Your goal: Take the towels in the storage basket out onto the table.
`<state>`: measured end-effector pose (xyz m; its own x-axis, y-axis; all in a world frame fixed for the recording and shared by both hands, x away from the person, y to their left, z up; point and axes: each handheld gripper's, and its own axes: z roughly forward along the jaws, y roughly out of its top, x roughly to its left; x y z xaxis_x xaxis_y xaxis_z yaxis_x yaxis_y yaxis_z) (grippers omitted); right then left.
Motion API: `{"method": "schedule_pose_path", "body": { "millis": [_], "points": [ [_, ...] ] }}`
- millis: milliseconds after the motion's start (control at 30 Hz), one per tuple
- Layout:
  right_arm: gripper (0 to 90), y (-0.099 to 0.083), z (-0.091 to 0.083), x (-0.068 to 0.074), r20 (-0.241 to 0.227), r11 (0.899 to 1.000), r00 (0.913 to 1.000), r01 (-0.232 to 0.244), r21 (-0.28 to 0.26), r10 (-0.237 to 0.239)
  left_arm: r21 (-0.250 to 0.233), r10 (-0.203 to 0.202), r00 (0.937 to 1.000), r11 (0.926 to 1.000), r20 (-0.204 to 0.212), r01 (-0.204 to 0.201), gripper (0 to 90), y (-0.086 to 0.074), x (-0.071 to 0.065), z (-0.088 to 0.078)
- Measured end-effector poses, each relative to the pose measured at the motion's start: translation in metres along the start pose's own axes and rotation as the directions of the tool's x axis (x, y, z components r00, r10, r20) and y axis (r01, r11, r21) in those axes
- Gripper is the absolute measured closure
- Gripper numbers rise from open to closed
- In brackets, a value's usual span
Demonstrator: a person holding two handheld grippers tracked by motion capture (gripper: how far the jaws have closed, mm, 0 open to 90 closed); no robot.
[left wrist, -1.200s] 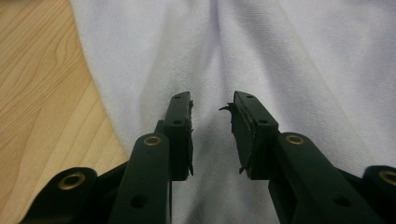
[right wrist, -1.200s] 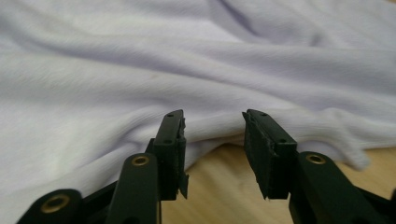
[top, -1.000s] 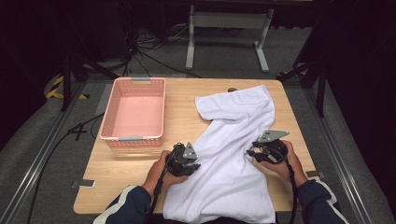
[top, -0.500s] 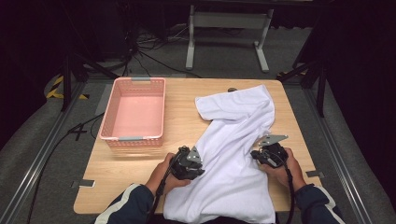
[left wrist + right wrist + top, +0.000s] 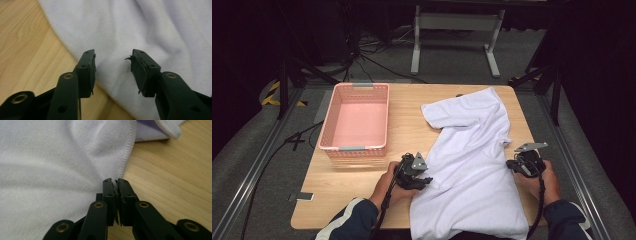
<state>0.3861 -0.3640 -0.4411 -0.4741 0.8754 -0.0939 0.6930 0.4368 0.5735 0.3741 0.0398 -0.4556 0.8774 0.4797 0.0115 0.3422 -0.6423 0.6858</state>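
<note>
On the right half of the wooden table [image 5: 362,185] lies a white T-shirt [image 5: 472,165], spread roughly flat, its far end reaching toward the far right corner with one sleeve folded out to the left, its near end hanging over the near edge. Judged from the look of it: light, soft knit, no stiffness at all; it will sag and drape from any point it is lifted by, and a single layer could slip from a shallow pinch. The stitched hems look like the safest places to grip, since the doubled fabric gives the pads something to bite.

Right gripper [image 5: 518,167]: sits at the shirt's right edge. In the right gripper view its jaws are drawn together on the hemmed edge [image 5: 125,162], a sliver of white cloth showing between the pads [image 5: 109,195]. They have just been closing, and the hem is caught between them. Grip reads as shallow, right at the border.

Left gripper [image 5: 424,181]: at the shirt's left edge, near side. In the left gripper view the fingers [image 5: 86,72] stand about half spread, having just been opening, with fabric lying below the gap but neither pad pressing on it. Nothing held on this side.

Further left, well apart from the shirt, stands a pink basket [image 5: 332,145], nothing in it.
</note>
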Motion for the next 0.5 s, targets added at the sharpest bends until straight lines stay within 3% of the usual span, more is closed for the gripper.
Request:
{"method": "schedule_pose_path", "body": {
  "millis": [33, 67, 167, 200, 267, 367, 500],
  "points": [
    [81.7, -0.001, -0.001, -0.003, 0.002, 1.0, 0.9999, -0.013, 0.008, 0.013, -0.01, -0.021, 0.9996, 0.9997, -0.017, 0.021, 51.8, -0.001, 0.002, 0.0],
    [77.9, -0.002, -0.003, -0.006, 0.012, 0.999, 0.9993, -0.035, 0.02, 0.035, -0.015, -0.045, 0.999, 0.9989, -0.005, 0.044, 49.9, -0.001, 0.004, 0.0],
    [68.8, 0.001, -0.003, -0.009, 0.042, 0.999, 0.9984, -0.04, 0.015, 0.039, 0.018, -0.046, 0.9989, 0.9988, -0.003, 0.046, 46.5, -0.001, 0.004, 0.005],
    [66.7, 0.007, -0.005, -0.006, 0.06, 1.0, 0.9982, -0.006, -0.017, 0.007, 0.025, -0.042, 0.999, 0.9988, 0.013, 0.042, 45.8, -0.001, 0.003, 0.006],
    [65.3, 0.021, -0.011, 0.0, 0.059, 0.996, 0.998, 0.029, -0.081, -0.024, 0.036, -0.035, 0.9994, 0.9987, 0.004, 0.035, 45.3, -0.002, 0.0, 0.008],
    [64.5, 0.049, -0.016, 0.011, -0.003, 0.981, 0.998, 0.062, -0.184, -0.064, 0.024, -0.053, 0.9986, 0.9983, 0.003, 0.053, 46.6, -0.004, -0.001, 0.008],
    [61.4, 0.097, -0.004, 0.04, -0.071, 0.956, 0.9771, 0.179, -0.232, -0.2, 0.027, -0.048, 0.9988, 0.9985, 0.009, 0.048, 50.9, -0.007, -0.004, 0.004]
  ]
}}
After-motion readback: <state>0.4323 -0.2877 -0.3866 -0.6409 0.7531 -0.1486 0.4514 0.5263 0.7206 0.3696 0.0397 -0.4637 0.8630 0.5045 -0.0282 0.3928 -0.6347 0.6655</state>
